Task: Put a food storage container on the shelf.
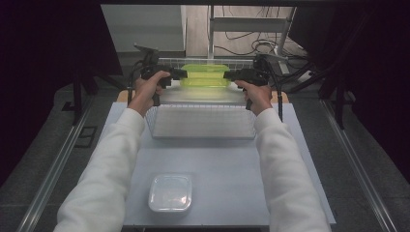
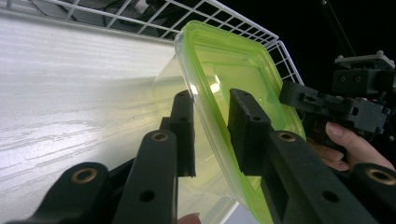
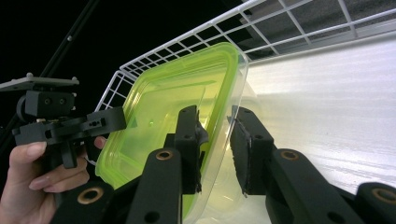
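Note:
A clear container with a lime-green lid point(image 1: 205, 76) hangs above the far end of a white wire basket point(image 1: 200, 137), held from both sides. My left gripper point(image 1: 183, 74) is shut on its left edge and my right gripper point(image 1: 227, 75) on its right edge. In the left gripper view the lid's rim point(image 2: 224, 70) runs between the two black jaws of my left gripper point(image 2: 212, 128), and the right gripper point(image 2: 299, 95) clamps the far side. In the right gripper view the container point(image 3: 163, 102) sits tilted between the jaws of my right gripper point(image 3: 215, 140), with the left gripper point(image 3: 107, 119) opposite.
A second clear lidded container point(image 1: 169, 193) lies on the white table point(image 1: 227, 164) near its front edge. The basket's wire wall point(image 2: 224, 14) point(image 3: 187, 42) rises close behind the held container. Dark curtains flank the table; cables lie on the floor beyond.

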### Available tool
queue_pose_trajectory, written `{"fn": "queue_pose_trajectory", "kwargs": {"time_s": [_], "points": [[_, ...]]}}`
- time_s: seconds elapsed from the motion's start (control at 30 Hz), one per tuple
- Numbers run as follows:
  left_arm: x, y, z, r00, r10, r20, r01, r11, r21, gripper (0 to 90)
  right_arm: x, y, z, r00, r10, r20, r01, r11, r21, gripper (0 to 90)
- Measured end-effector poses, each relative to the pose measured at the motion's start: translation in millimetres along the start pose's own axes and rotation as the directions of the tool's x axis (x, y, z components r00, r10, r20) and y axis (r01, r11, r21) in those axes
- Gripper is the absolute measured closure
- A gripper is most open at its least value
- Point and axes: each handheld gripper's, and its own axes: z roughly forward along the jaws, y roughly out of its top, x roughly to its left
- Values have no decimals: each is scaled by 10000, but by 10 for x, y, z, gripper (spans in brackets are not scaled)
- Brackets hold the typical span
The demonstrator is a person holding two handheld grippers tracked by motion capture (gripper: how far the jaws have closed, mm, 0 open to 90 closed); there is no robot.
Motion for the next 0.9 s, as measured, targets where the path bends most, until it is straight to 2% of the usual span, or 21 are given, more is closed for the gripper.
{"fn": "queue_pose_trajectory", "kwargs": {"time_s": [0.03,0.07,0.13,0.2,0.23,0.27,0.4,0.43,0.5,0.53,0.6,0.63,0.7,0.77,0.8,0.83,0.9], "points": [[-2,-3,2,10000,58,-26,-58,10000,-15,714,1,-2,2,10000,2,21,-2,10000,-9,716],[-13,-7,6,9994,245,-241,-247,9997,-64,704,4,-5,4,10000,26,29,-26,10000,-21,710],[-25,-11,4,9978,460,-481,-468,9988,-171,647,9,-14,10,9999,-25,156,26,10000,-74,662],[-38,-12,-13,9964,596,-605,-627,9968,-499,551,13,-19,3,9995,-81,295,88,9997,-223,587],[-45,-10,-30,9952,694,-690,-739,9951,-652,462,16,-17,-10,9990,-57,432,74,9993,-380,525],[-55,-9,-49,9936,810,-792,-873,9930,-798,430,23,-14,-26,9988,-89,491,114,9987,-504,504],[-105,-18,-125,9902,1168,-770,-1247,9863,-1077,357,94,-20,-104,9978,-368,545,419,9946,-946,441],[-127,-28,-148,9884,1302,-777,-1382,9845,-1080,344,127,-27,-125,9977,-454,496,501,9939,-981,428],[-188,-64,-203,9796,1714,-1052,-1826,9773,-1078,323,194,-44,-172,9939,-961,541,1014,9892,-1059,399],[-219,-85,-241,9732,1956,-1209,-2082,9728,-1019,316,225,-57,-203,9893,-1307,648,1373,9845,-1095,386],[-281,-130,-316,9632,2389,-1233,-2503,9642,-873,310,279,-75,-279,9796,-1855,770,1934,9748,-1114,362],[-316,-156,-357,9576,2593,-1259,-2707,9591,-834,309,301,-88,-322,9730,-2150,839,2237,9680,-1139,358],[-384,-219,-445,9515,2826,-1217,-2939,9518,-876,309,336,-124,-420,9589,-2673,950,2780,9523,-1263,352],[-446,-310,-539,9375,3218,-1324,-3332,9398,-754,304,365,-178,-528,9429,-3184,981,3291,9360,-1246,344],[-472,-370,-584,9322,3303,-1480,-3434,9364,-729,304,373,-201,-565,9374,-3341,982,3443,9314,-1179,338],[-484,-432,-627,9279,3362,-1609,-3505,9340,-698,306,377,-237,-614,9279,-3589,1011,3690,9227,-1112,331],[-499,-567,-697,9217,3478,-1716,-3619,9304,-579,304,375,-318,-708,9123,-3964,1031,4057,9091,-940,314]]}}
